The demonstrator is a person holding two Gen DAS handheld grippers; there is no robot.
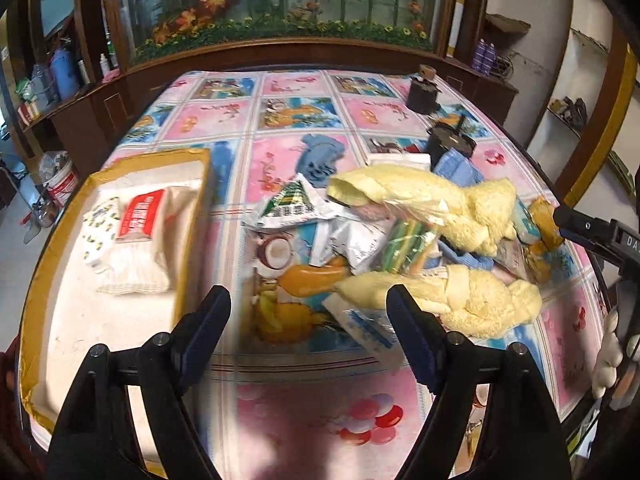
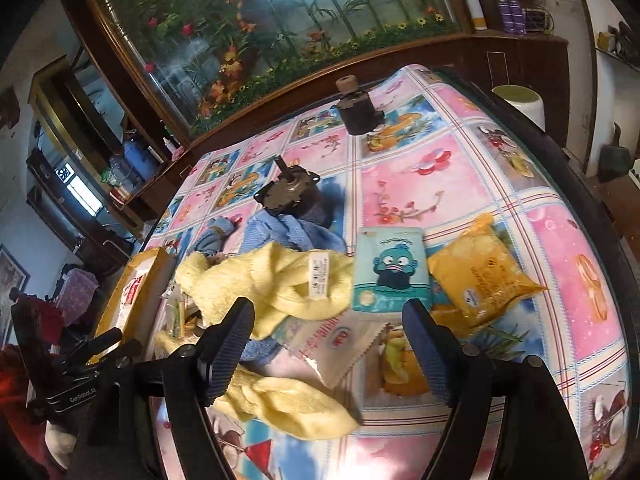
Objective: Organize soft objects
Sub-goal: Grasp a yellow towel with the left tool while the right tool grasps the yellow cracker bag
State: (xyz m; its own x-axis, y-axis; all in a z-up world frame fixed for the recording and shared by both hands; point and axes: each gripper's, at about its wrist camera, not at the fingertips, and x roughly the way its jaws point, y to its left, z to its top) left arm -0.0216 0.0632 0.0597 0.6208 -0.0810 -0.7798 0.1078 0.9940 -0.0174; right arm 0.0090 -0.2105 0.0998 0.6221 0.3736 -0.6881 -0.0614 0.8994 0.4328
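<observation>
A heap of soft things lies on the patterned tablecloth: two fluffy yellow socks, blue cloths, snack and tissue packets. A shallow cardboard box at the left holds a tissue pack and a small patterned packet. My left gripper hovers open between the box and the heap, holding nothing. My right gripper is open above a white packet, near a teal cartoon packet and an orange packet.
Two dark metal motor-like parts stand on the far side of the table. A wooden cabinet with a flower-painted glass panel runs behind. The table edge curves close at the right. The other gripper's body shows at right.
</observation>
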